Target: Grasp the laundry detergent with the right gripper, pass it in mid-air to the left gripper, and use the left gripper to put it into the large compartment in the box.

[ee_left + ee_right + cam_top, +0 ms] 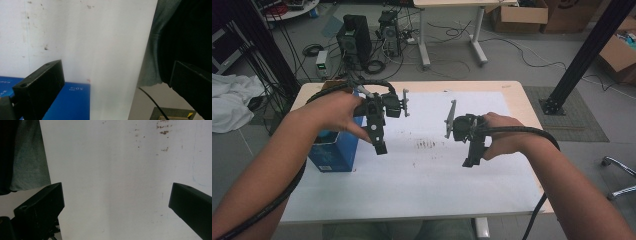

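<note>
Claws, left (380,148) and right (472,161), hang spread and empty above the white surface (422,175), so reaching the blue box (334,152) likely comes next.

In the high view, the left hand (334,112) and forearm cover the upper part of the blue box (333,152) at the left of the frame, and its print is too small to read. In the left gripper view, the same blue box (72,100) is cut off by the bottom edge, the white lettering on it is too blurred to read, and the lower left jaw hides its left part. In the right gripper view, the brown specks (163,132) at the upper right are too small to identify.
</note>
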